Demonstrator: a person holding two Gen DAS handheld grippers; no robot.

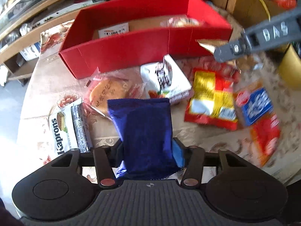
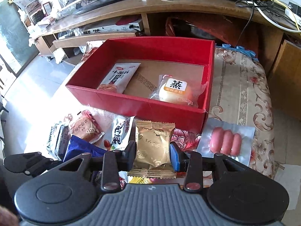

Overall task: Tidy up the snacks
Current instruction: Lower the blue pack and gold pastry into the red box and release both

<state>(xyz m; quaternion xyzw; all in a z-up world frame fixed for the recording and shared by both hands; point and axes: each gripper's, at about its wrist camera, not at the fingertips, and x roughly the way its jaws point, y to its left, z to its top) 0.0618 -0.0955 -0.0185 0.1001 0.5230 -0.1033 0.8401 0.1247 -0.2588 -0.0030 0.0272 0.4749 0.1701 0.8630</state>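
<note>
Gripping blue packet (image 1: 146, 131) – left tongs (image 1: 147, 150) | right tongs (image 2: 152, 153) clamp gold packet (image 2: 153, 146) (floral tablecloth (image 2: 242, 86))

From the left wrist we look forward and down along our jaws, close over the tabletop (image 1: 47, 86), toward the red box (image 1: 131, 56) from its left front. From the right wrist we sit a little higher and nearer its right side, seeing into the red box (image 2: 150, 109). Both views share the box, the blue packet (image 1: 146, 131) (image 2: 79, 148) and the Kaprons wafer pack (image 1: 64, 131) (image 2: 54, 141).
</note>
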